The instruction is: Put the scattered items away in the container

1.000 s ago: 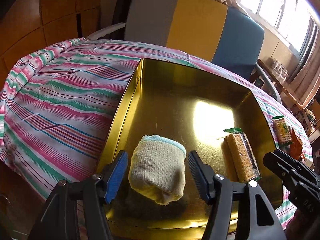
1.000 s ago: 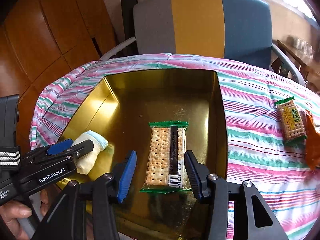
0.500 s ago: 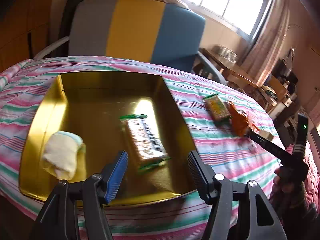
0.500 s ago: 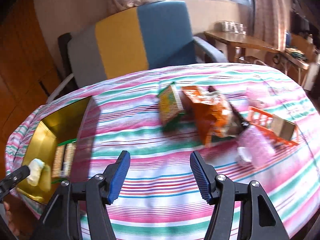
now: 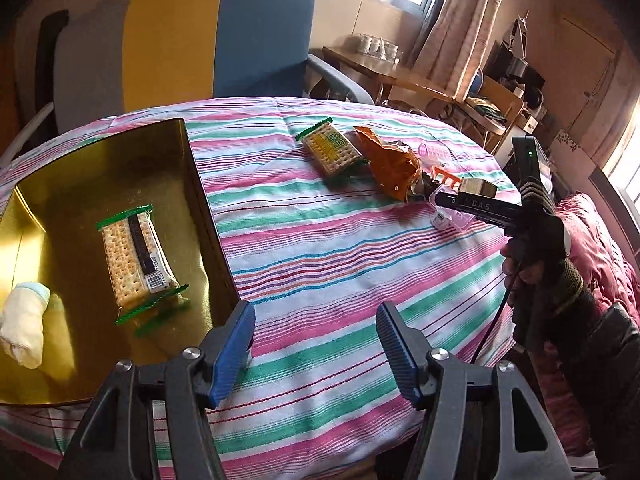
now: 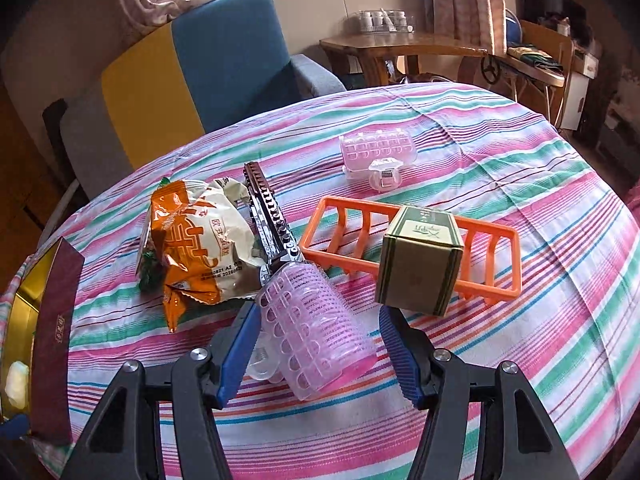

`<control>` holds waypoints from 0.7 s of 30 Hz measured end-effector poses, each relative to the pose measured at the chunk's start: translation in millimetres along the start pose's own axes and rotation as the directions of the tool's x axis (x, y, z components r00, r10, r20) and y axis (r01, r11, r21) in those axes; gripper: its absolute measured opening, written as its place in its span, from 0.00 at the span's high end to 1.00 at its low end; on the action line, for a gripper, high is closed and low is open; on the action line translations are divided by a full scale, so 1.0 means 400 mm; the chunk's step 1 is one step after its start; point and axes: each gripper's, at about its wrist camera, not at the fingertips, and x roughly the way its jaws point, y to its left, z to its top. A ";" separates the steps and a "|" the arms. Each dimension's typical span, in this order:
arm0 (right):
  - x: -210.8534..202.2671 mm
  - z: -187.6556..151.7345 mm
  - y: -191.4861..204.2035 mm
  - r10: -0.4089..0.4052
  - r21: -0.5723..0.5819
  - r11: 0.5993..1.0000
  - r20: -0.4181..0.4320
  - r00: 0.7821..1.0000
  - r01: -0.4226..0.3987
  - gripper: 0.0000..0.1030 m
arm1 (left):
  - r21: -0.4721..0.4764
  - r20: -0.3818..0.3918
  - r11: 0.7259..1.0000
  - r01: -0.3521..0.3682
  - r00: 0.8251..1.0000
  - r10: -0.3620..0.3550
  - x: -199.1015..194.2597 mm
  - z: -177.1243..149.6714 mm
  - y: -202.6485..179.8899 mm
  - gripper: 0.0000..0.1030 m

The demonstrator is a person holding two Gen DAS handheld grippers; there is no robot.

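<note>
Right fingers [image 6: 394, 344] closing around pink roller [image 6: 314, 328] — left fingers [image 5: 236, 338] empty.

Glossy gold metal tin [image 5: 202, 200], striped woven cloth [image 5: 328, 264], translucent pink plastic roller [image 6: 316, 320], crinkly foil packet [image 6: 196, 240].

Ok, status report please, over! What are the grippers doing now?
Left gripper open, empty. Right gripper closing round pink hair roller. Cracker pack, sock in gold tin. Nothing blocking.

Cracker pack [image 5: 136, 258] and sock [image 5: 24, 326] lie in the tin [image 5: 200, 200] (other items right, on the cloth [image 5: 320, 248]).
</note>
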 end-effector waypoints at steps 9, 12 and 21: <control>-0.043 -0.067 0.068 0.171 -0.038 0.984 -0.036 0.985 -0.172 0.59 | 0.001 -0.031 0.999 0.046 0.998 -0.046 0.028 0.003 -0.019 0.38; -0.060 -0.107 0.102 0.240 -0.032 0.970 -0.067 0.969 -0.242 0.60 | -0.007 -0.050 0.997 0.073 0.996 -0.073 0.042 -0.002 -0.024 0.38; -0.097 -0.189 0.110 0.312 0.033 0.950 -0.094 0.945 -0.310 0.54 | -0.017 -0.091 0.994 0.107 0.990 -0.108 0.081 -0.001 -0.041 0.38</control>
